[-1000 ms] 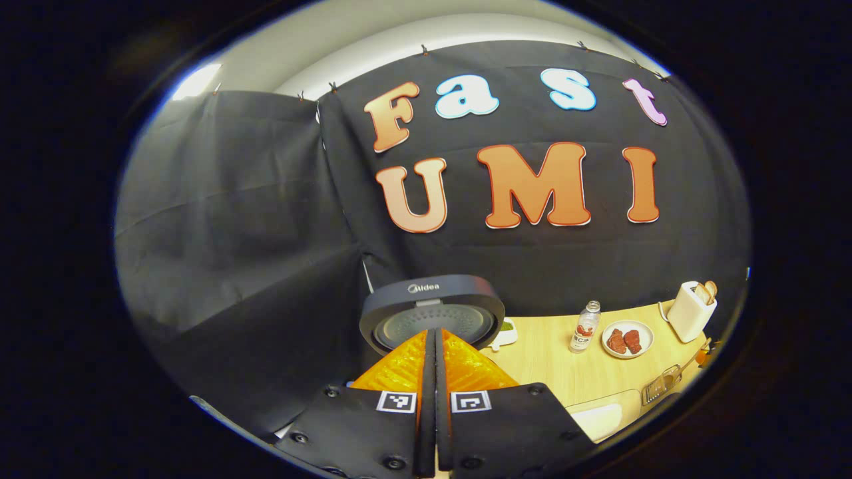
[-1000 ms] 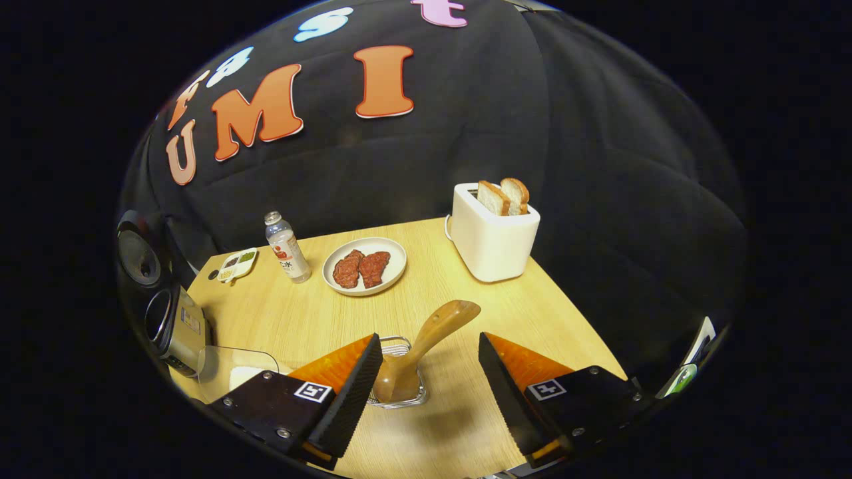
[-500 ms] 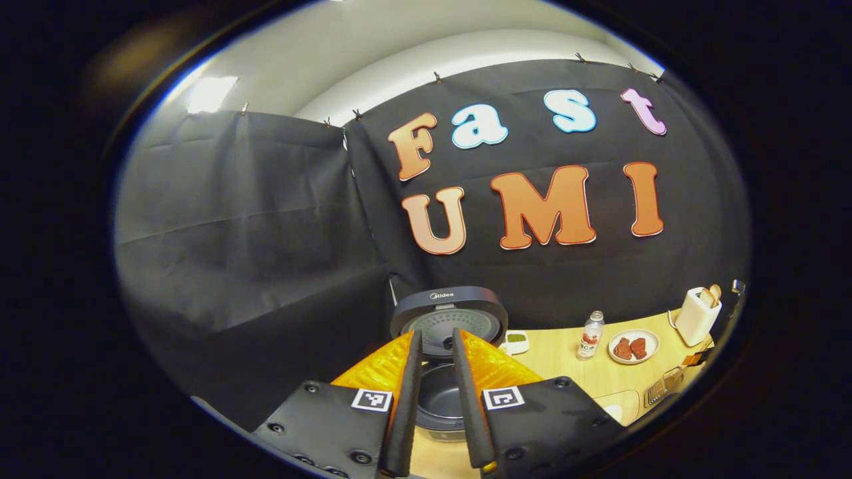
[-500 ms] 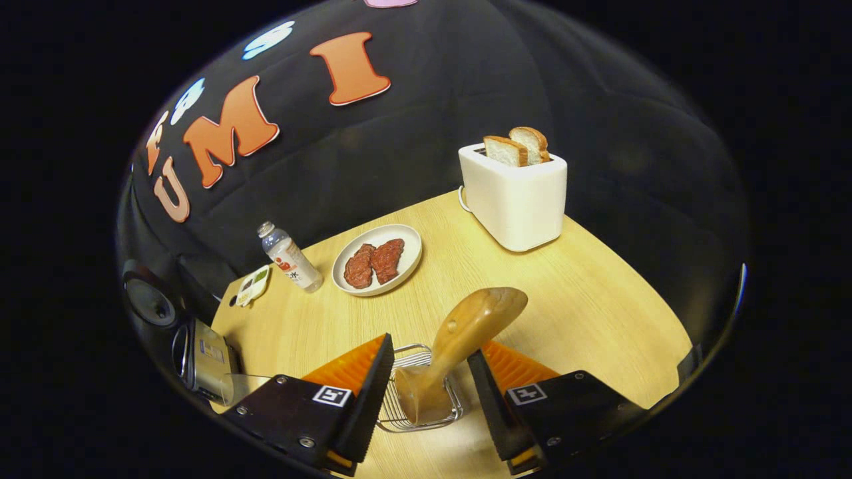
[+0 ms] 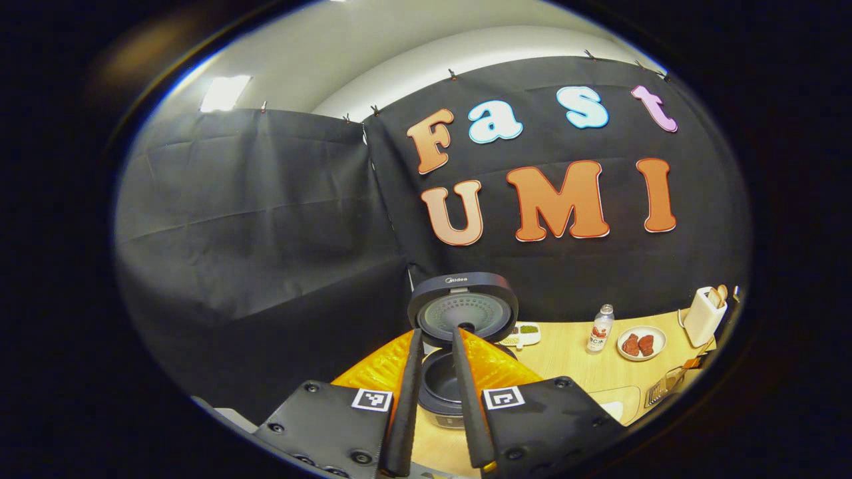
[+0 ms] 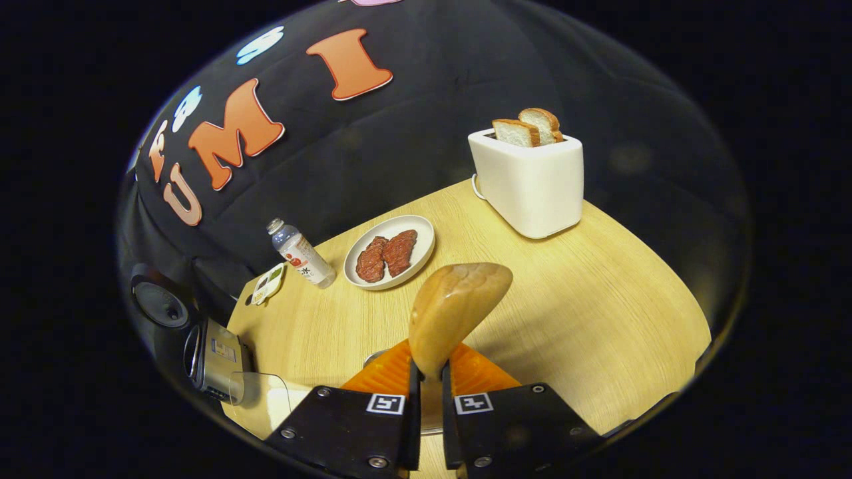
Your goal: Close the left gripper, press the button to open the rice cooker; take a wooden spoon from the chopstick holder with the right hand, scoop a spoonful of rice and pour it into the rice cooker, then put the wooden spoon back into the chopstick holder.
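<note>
Now right hand-held gripper point(image 6: 426, 379) clamps wooden spoon point(image 6: 449, 313); rice cooker point(image 5: 459, 346) lid up

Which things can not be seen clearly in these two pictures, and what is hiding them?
- Metal wire chopstick holder, right gripper view: almost all behind the right gripper.
- Wooden spoon handle, same view: lower part hidden between the fingers.
- Clear container of white rice: cut by the edge.
- Dark grey rice cooker pot, left gripper view: partly covered by the left gripper.
- Small sauce dish: too small.
</note>
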